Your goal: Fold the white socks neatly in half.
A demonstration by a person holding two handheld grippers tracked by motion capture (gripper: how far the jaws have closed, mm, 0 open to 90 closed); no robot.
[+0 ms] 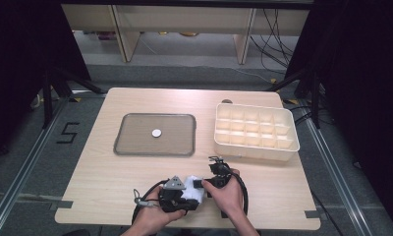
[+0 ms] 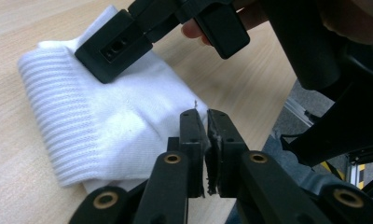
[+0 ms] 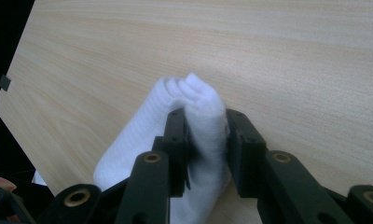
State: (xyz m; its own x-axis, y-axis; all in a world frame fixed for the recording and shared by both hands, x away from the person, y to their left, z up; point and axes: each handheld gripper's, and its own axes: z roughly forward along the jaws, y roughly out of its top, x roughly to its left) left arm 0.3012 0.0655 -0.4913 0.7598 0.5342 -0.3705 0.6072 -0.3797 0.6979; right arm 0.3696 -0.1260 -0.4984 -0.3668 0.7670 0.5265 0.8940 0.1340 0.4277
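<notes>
- White sock (image 1: 194,191) lay folded on wooden table (image 1: 111,167), near the front edge, well apart from divided organizer box (image 1: 256,132).
- Right gripper (image 3: 204,140) clamped on a bunched fold of sock, fabric squeezed between both jaws.
- Left gripper (image 2: 207,135) nearly closed at sock's edge; cannot tell whether any cloth was pinched.
- Grey tray (image 1: 155,134) holding small white disc (image 1: 156,132) sat left of box.
</notes>
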